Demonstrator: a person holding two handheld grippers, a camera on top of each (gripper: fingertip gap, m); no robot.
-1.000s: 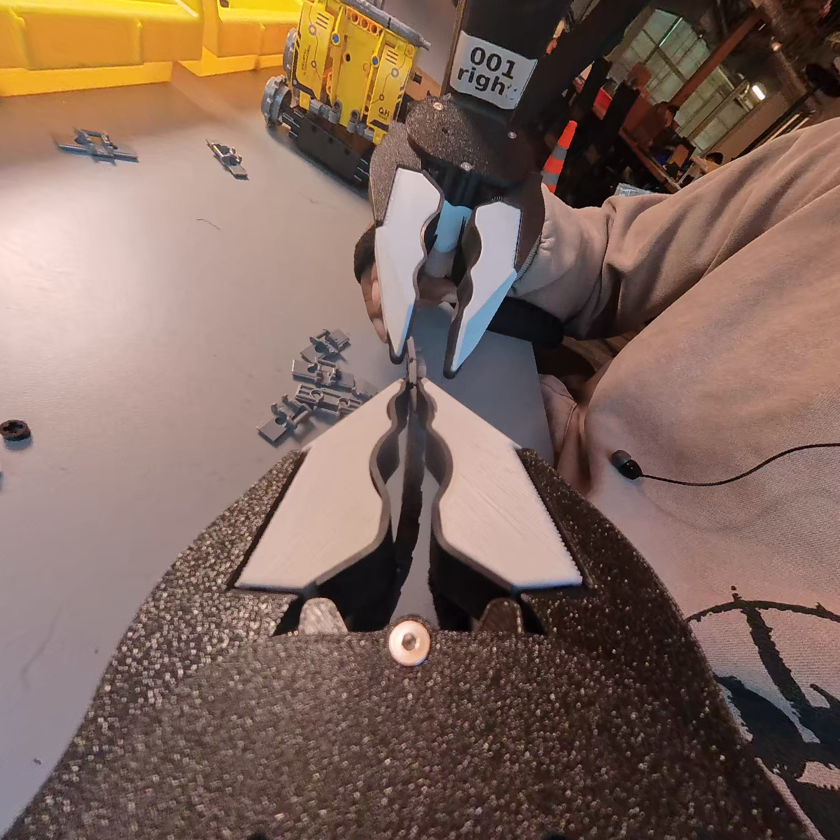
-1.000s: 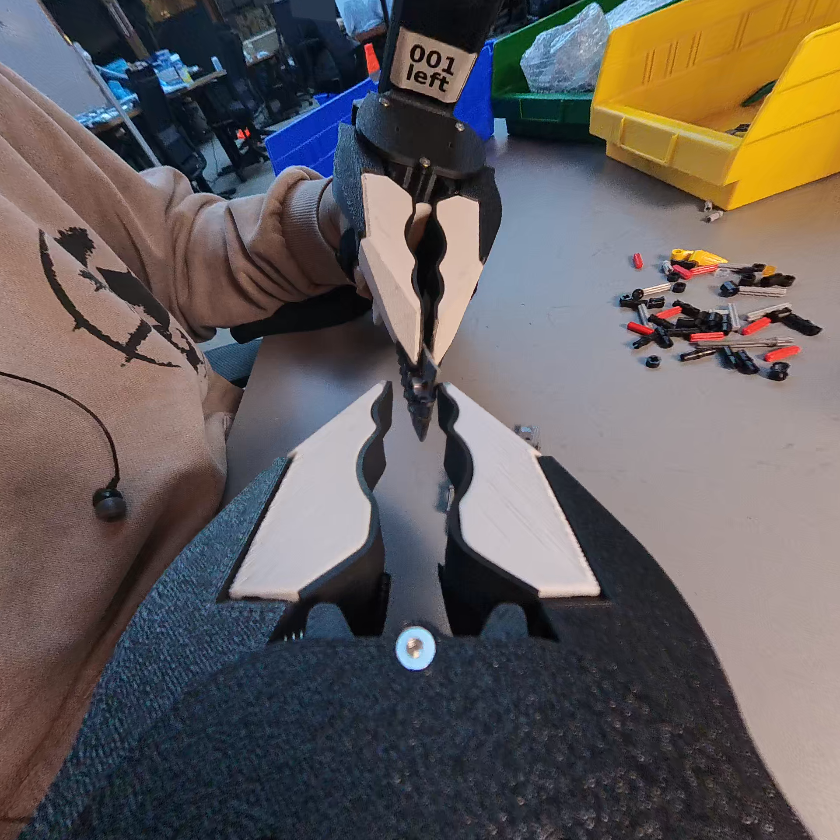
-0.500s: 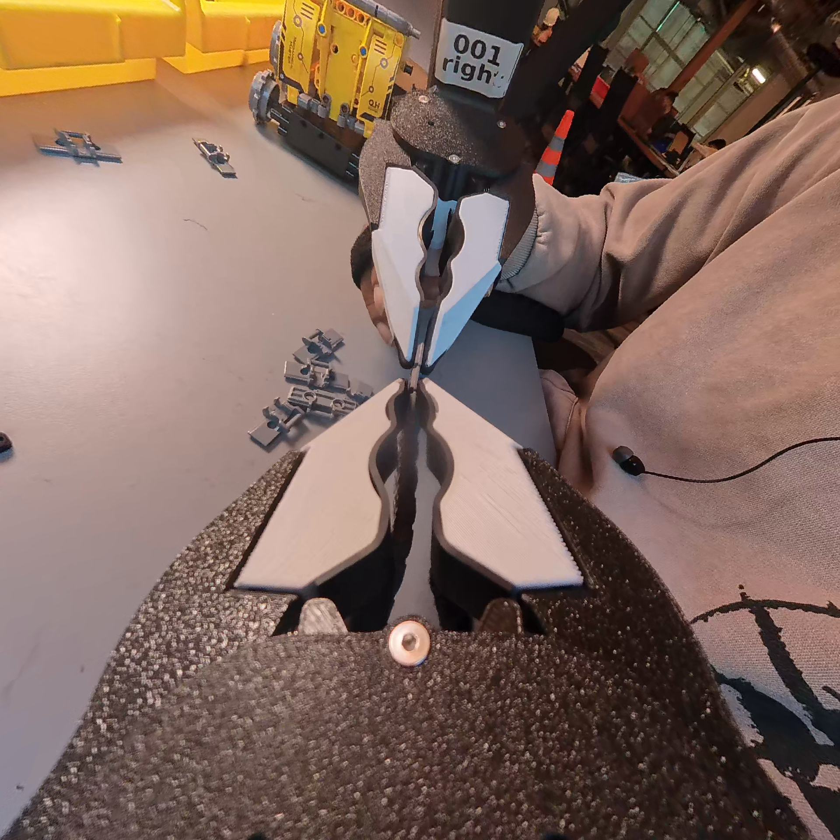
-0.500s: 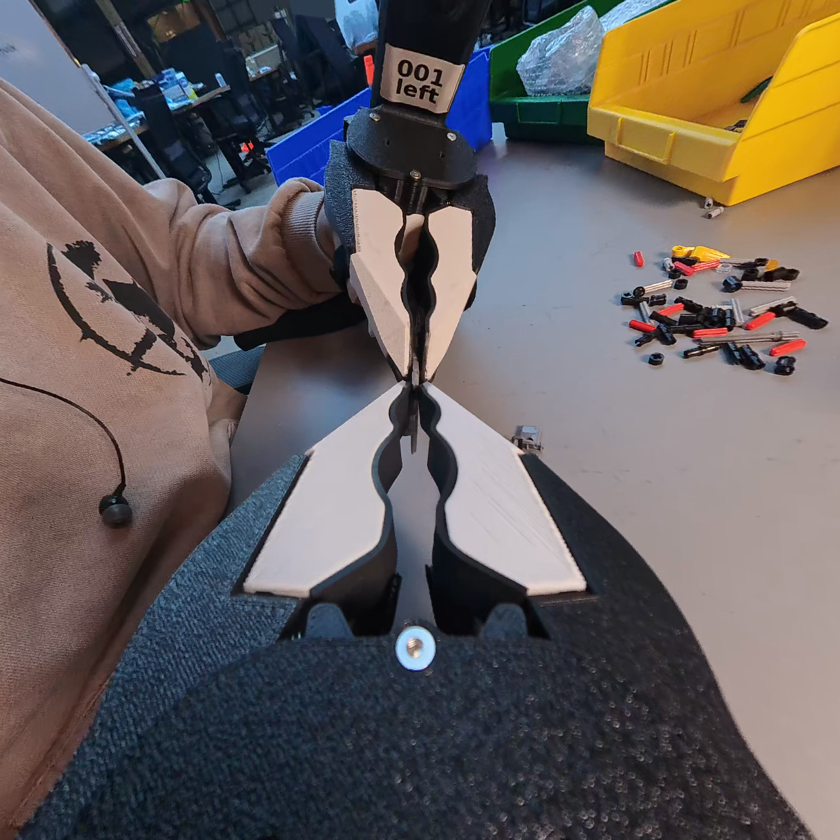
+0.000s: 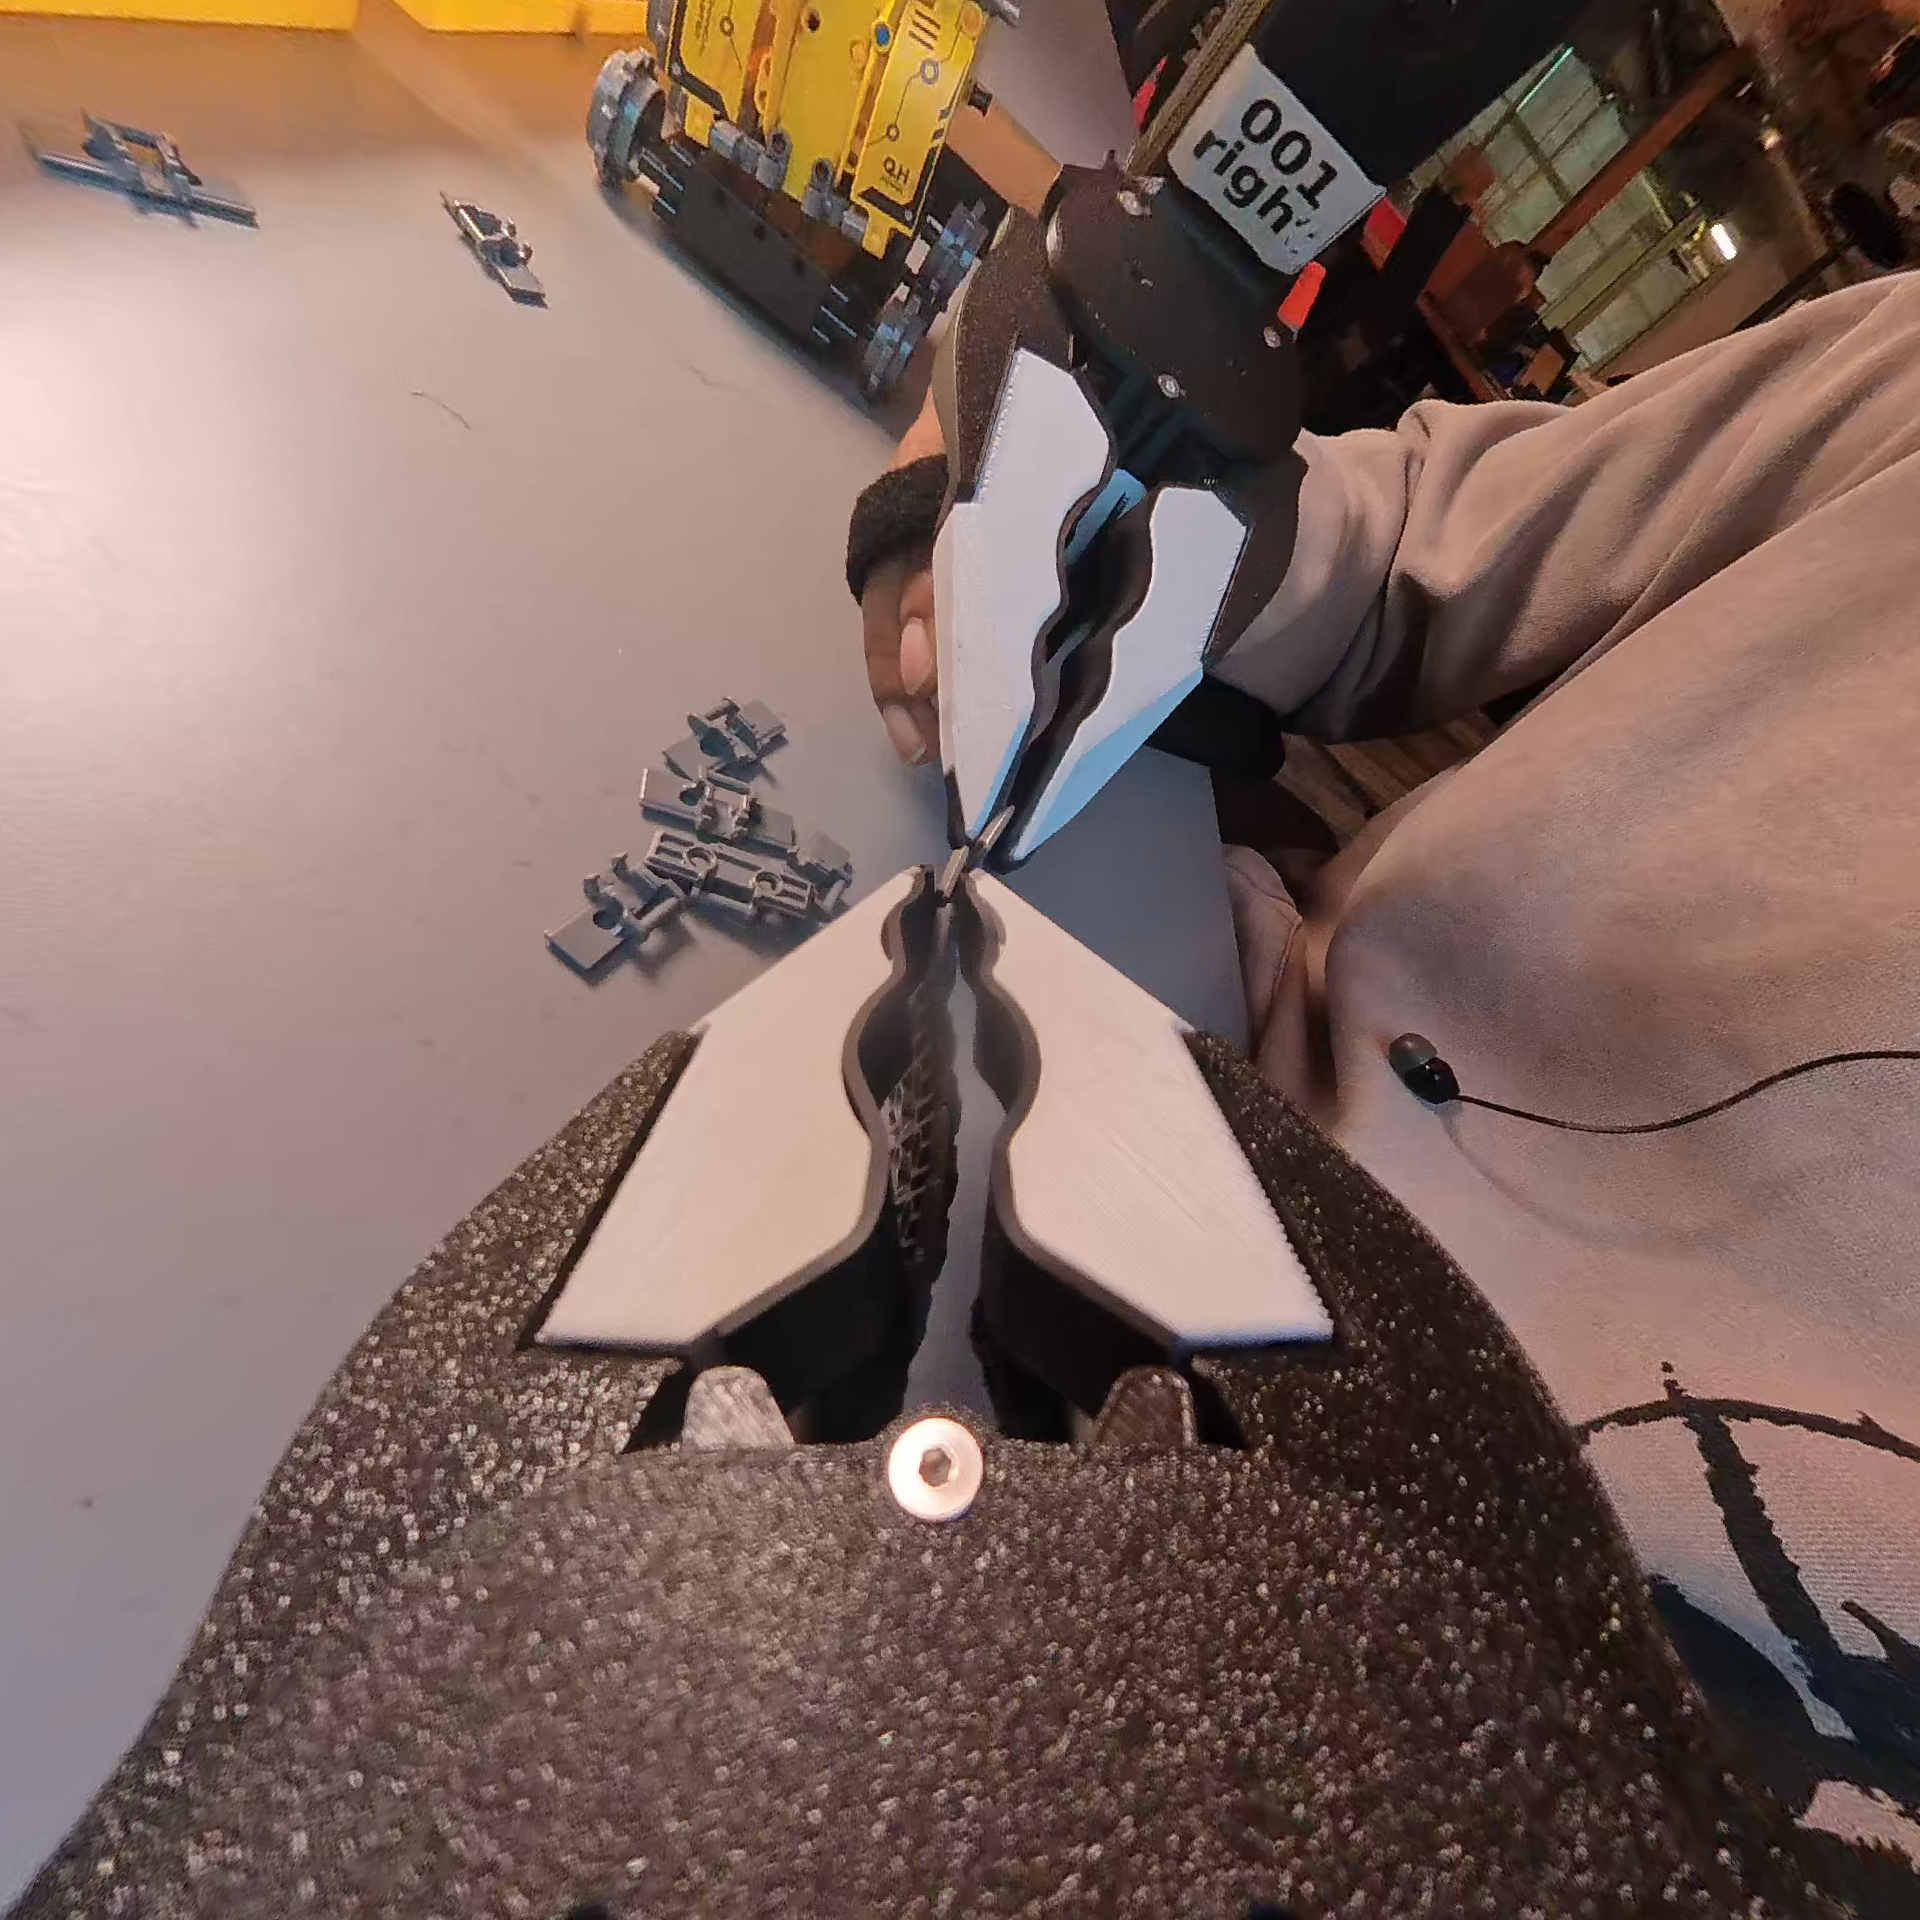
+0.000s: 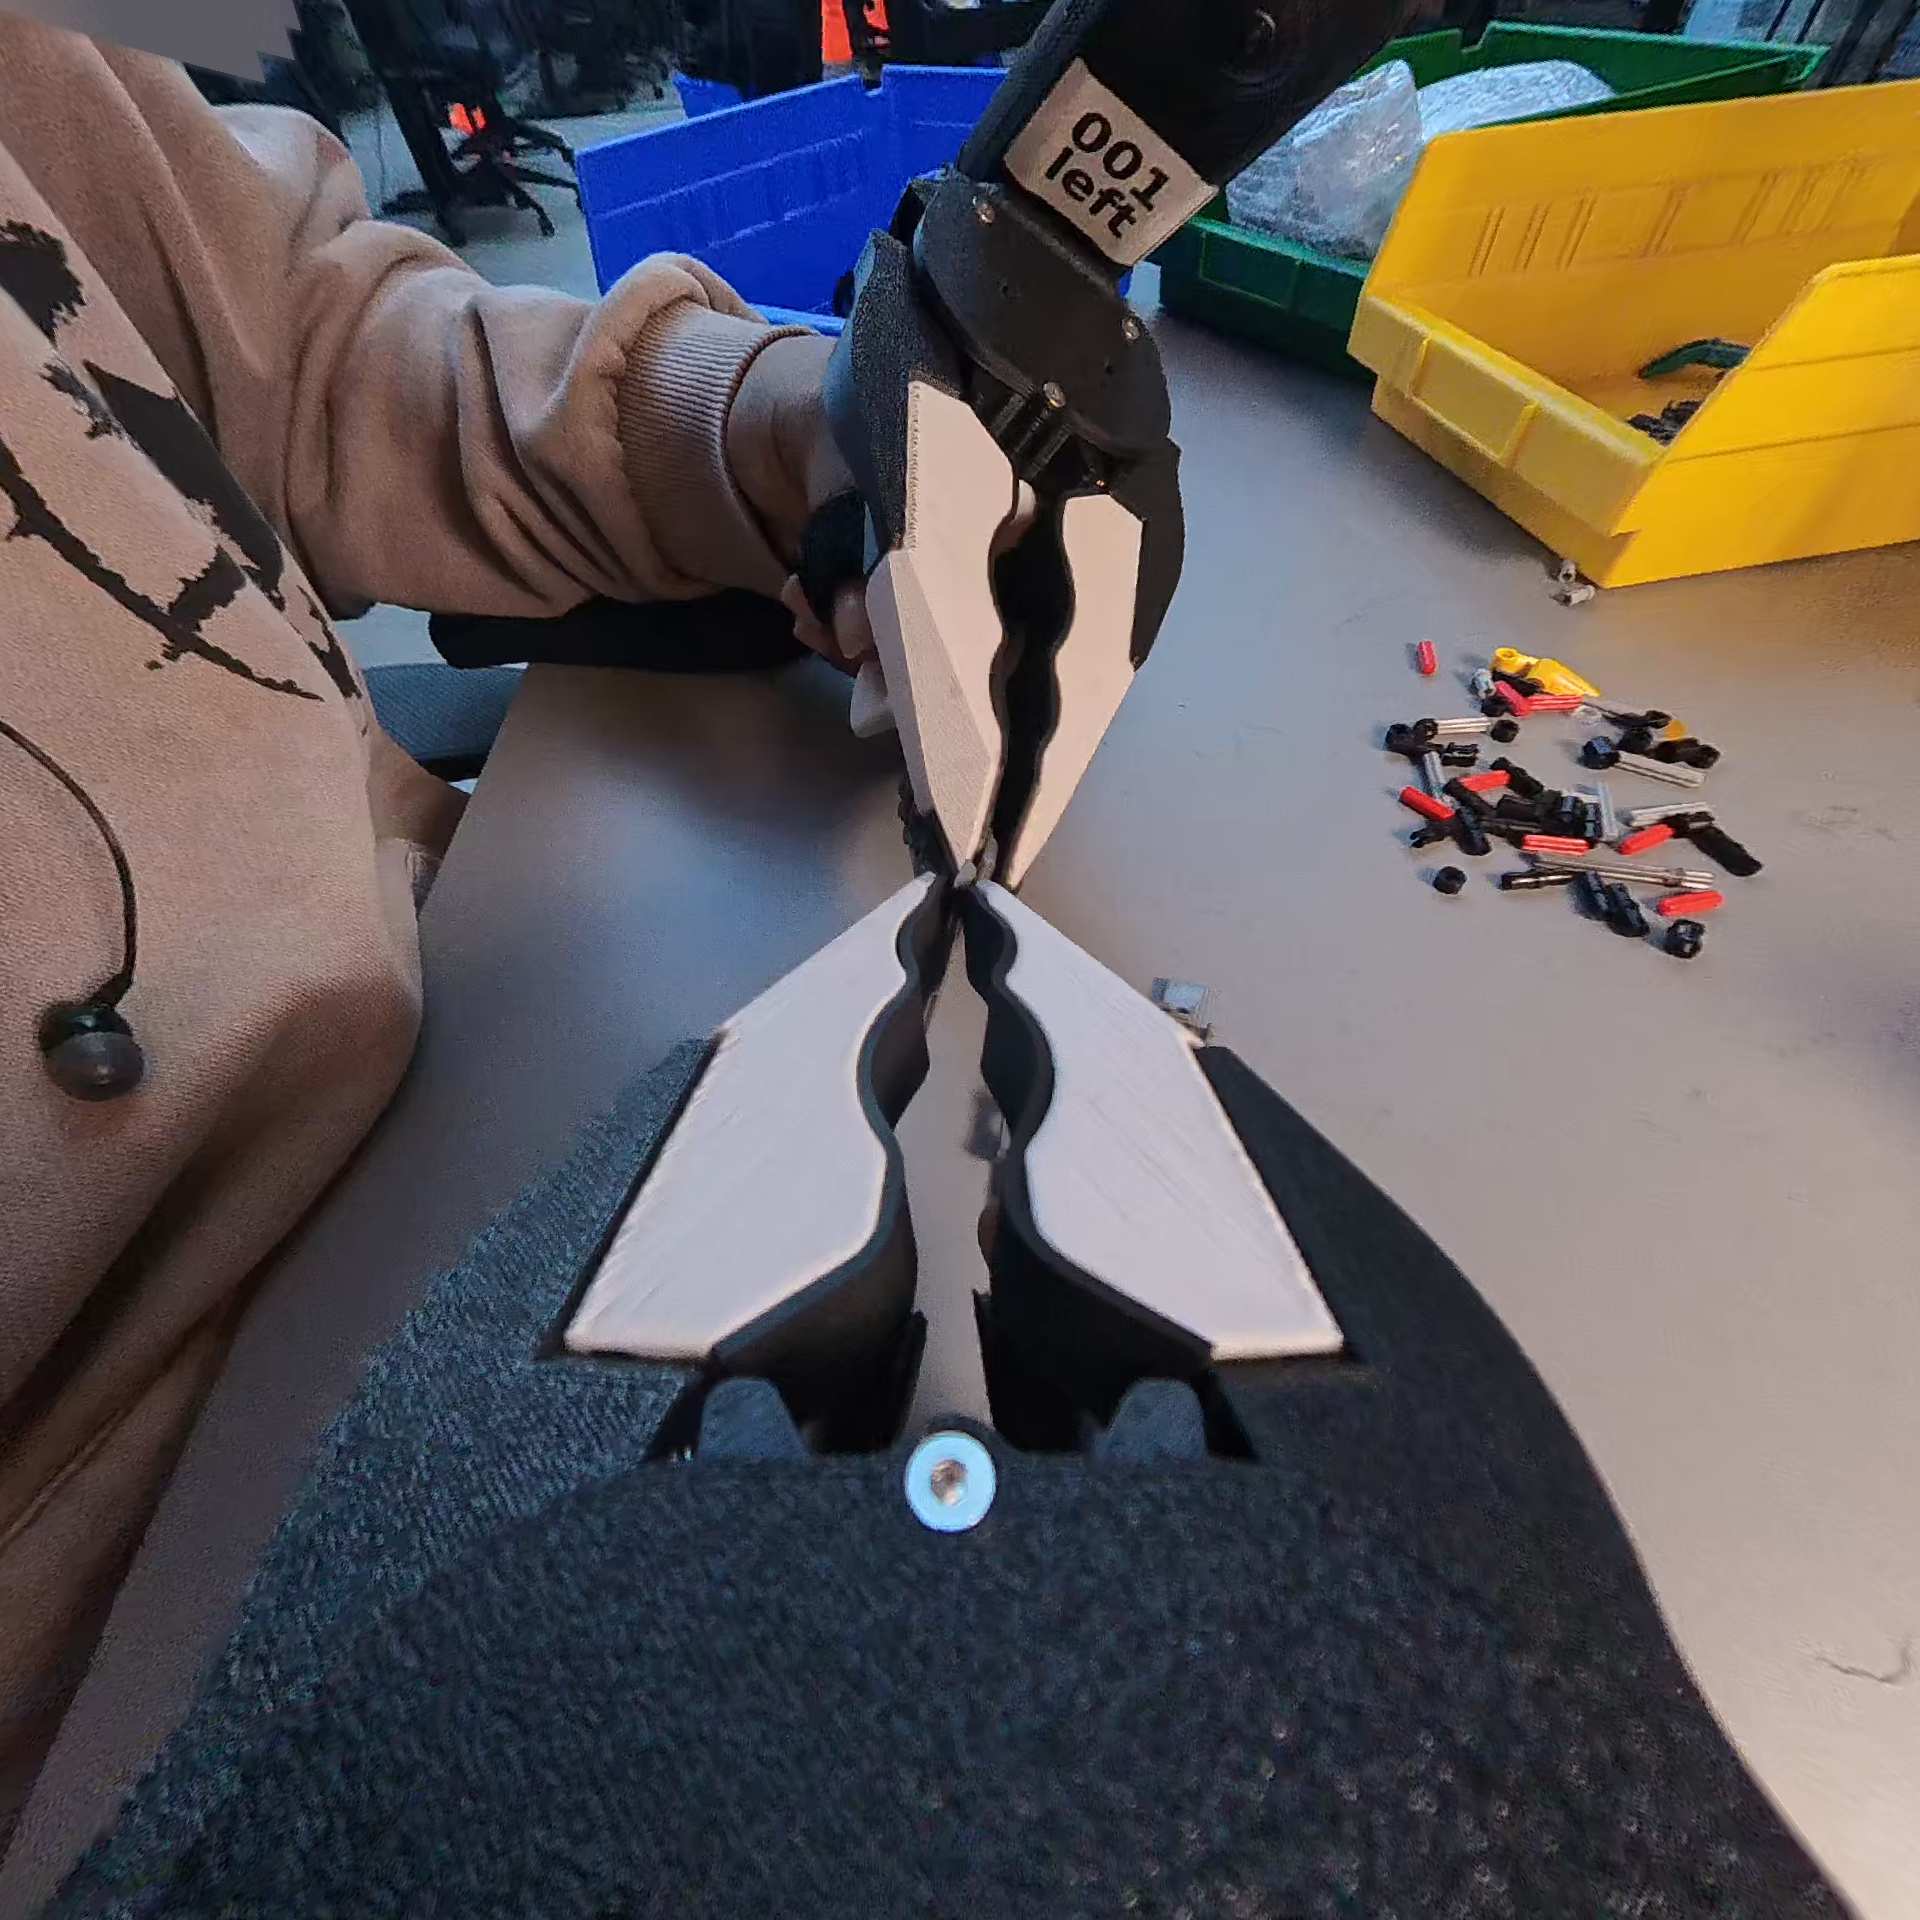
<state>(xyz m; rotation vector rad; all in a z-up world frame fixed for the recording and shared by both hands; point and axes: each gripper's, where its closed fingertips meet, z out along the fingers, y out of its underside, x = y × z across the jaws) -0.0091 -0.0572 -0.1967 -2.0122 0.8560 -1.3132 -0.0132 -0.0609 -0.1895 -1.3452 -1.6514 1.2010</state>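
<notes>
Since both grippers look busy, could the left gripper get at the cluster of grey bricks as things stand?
Probably not yet: the left gripper is shut on a small grey piece shared with the right gripper. The grey bricks lie unobstructed beside it.

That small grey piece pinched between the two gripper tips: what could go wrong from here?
The small grey piece is caught only at the very tips of the left gripper and right gripper, so a slight twist may flick it out. Both are held above the table edge, near the person's lap; a dropped piece could fall off.
</notes>
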